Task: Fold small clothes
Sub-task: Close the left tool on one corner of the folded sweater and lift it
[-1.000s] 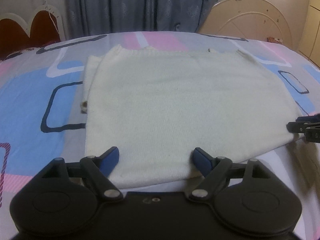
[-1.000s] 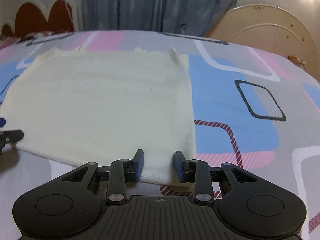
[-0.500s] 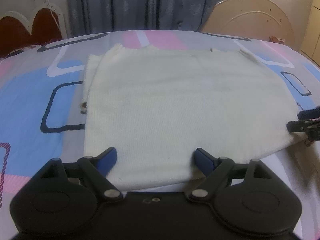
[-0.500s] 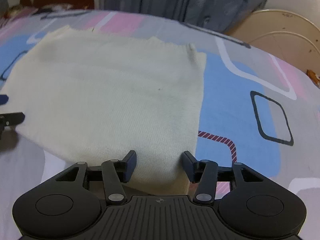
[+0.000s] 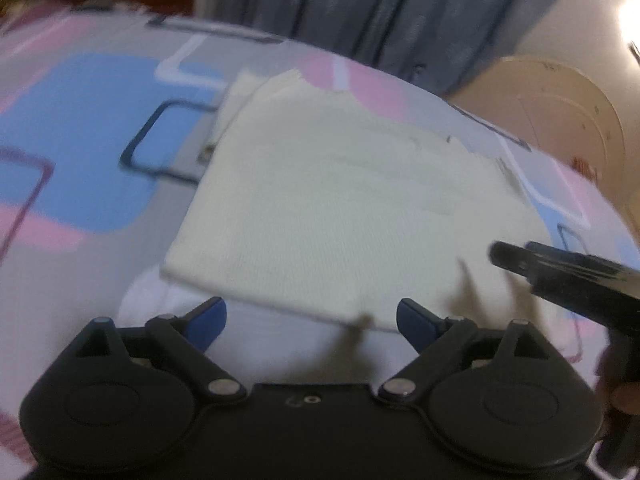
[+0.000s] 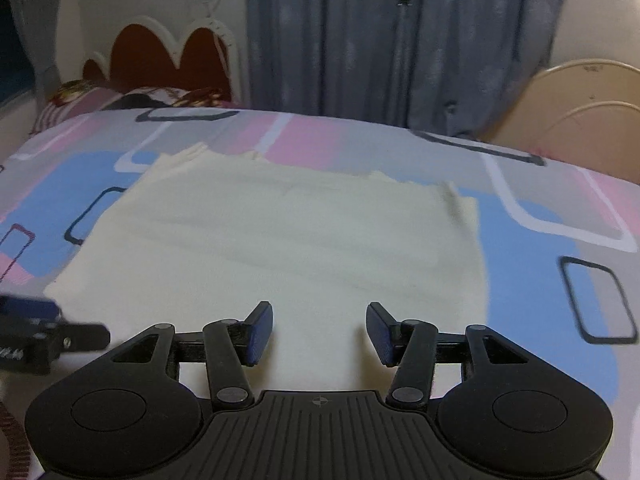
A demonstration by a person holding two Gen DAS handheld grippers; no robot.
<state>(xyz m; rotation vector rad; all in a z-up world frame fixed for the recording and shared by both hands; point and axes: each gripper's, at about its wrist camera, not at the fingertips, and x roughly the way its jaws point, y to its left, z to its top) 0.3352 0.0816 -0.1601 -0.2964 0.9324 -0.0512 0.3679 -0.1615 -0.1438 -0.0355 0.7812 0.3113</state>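
Both grippers' fingers are standing apart, holding nothing, the left gripper still widening; the cream knitted folded garment is lying toward twelve o'clock of the right gripper.

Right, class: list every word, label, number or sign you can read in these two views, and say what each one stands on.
No readable text in either view.
Right tool: a small round crosshair mark on its body, no letters.
Left tool: a small mark on its body, too blurred to read.
Cream garment and patterned bedsheet: no words or numbers.

Patterned bed with cream knit garment flat on top
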